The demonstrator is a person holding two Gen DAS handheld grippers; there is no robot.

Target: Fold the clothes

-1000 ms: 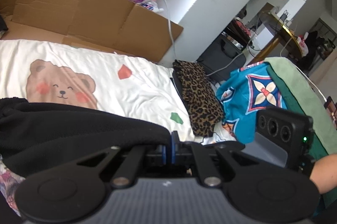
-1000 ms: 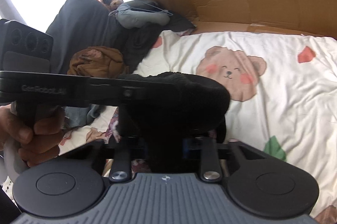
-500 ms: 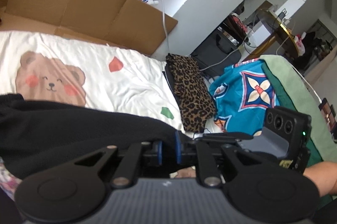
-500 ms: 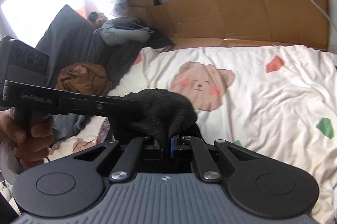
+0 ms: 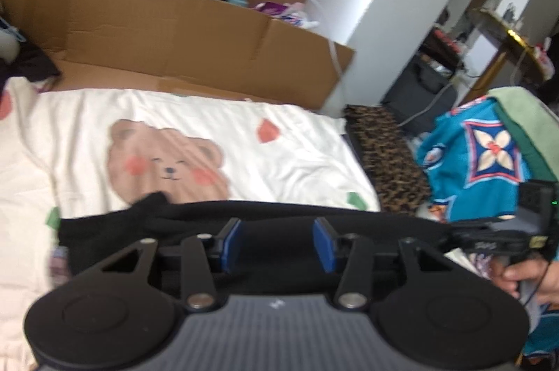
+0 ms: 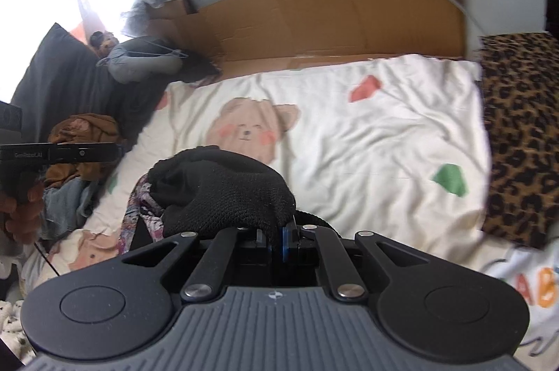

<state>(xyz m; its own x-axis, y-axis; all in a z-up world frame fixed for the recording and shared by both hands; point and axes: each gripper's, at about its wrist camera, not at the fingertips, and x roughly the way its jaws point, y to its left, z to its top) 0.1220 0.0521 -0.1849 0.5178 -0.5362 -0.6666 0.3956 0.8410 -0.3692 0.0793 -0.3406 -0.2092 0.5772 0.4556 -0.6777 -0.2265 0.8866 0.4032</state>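
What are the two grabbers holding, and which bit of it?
The right hand-held gripper pinches the black knit garment at its bunched edge. The left hand-held gripper is open, holding nothing.

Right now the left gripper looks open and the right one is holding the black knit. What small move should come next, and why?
Probably close the left gripper on the near edge of the black knit garment. Its blue pads stand apart with the fabric lying between them, unheld, while the right gripper is shut on a bunched corner. Gripping both ends would let you spread it flat over the bear-print sheet.
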